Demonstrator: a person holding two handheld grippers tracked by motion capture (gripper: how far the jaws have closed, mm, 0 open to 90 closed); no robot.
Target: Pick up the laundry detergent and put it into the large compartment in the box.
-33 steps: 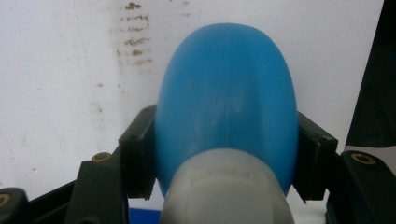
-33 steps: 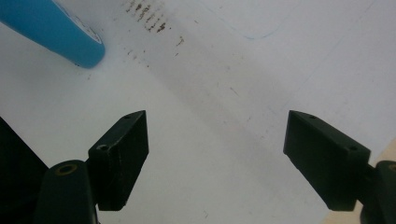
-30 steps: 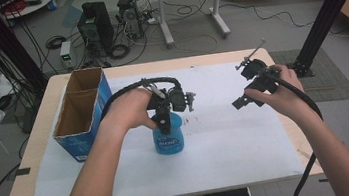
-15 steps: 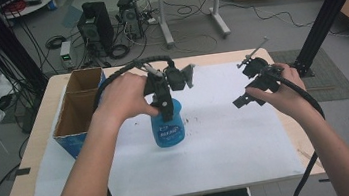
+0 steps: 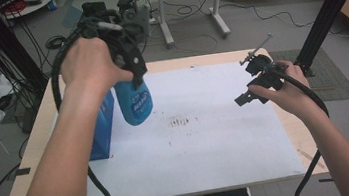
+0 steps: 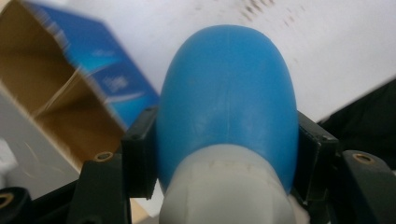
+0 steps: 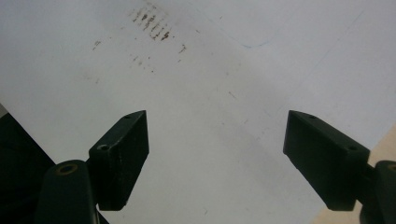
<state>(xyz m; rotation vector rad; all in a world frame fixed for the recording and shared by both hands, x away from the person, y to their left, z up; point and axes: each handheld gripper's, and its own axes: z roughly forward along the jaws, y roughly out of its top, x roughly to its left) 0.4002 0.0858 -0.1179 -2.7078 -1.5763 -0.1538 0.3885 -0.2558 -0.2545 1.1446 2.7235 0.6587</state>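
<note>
A blue bottle (image 5: 134, 103) with a white neck hangs in the air above the white sheet, and my left gripper (image 5: 130, 58) is shut on its upper part. In the left gripper view the black jaws press both sides of the blue bottle (image 6: 227, 98), near its white neck. My right gripper (image 5: 246, 95) hovers over the sheet's right side, held open. In the right gripper view my right gripper (image 7: 215, 140) has its jaws wide apart with nothing between them, above brown marks (image 7: 152, 23) on the sheet.
An open blue cardboard box (image 5: 101, 129) stands at the table's left, just beside and below the bottle; its brown inside (image 6: 42, 88) faces the left gripper camera. A white sheet (image 5: 208, 144) covers the wooden table (image 5: 315, 153), with brown marks (image 5: 180, 122) near its middle.
My left gripper has lifted the blue bottle off the sheet and carried it up and to the left, toward the box. The right gripper has stayed where it was.
</note>
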